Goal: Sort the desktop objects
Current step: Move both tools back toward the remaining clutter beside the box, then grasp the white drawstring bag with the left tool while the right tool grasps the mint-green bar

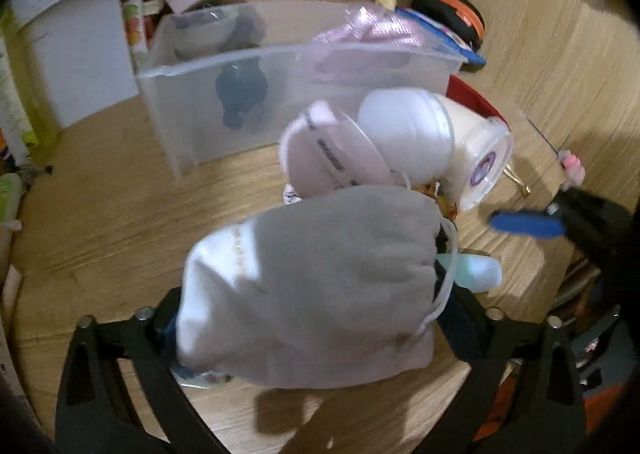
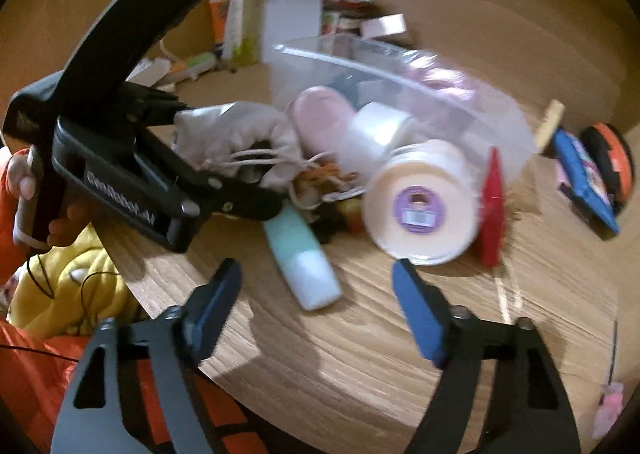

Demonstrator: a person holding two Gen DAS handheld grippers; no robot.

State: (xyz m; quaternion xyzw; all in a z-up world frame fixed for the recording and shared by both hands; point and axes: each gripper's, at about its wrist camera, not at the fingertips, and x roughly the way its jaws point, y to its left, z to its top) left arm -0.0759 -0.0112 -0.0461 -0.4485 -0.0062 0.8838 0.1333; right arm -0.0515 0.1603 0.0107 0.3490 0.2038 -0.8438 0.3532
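At the far left of the left wrist view, a white box and tall cartons stand at the back of the wooden bench. Just right of them sits a clear plastic bin with a dark blue object showing through its front wall and a pink crinkled bag at its right end. Low in the middle, the left gripper has a grey drawstring pouch filling the space between its jaws; the pouch covers the pads, so whether they press on it cannot be told. Beyond the pouch lie a pale pink roll and a white padded bundle, and further right a white tub on its side, its purple-stickered lid facing the camera. A mint and white bottle pokes out from behind the pouch. At the back right is a black and orange round case.

From the right wrist view, a hand at the left holds the left gripper's handle, over orange and yellow cloth. The pouch hangs from that gripper above the bench. Right of it the mint bottle lies flat, pointing toward the camera. The right gripper hovers low, its jaws well apart with nothing between them, the tub just beyond its right finger. A red flat piece stands against the tub, and a blue packet lies further right.
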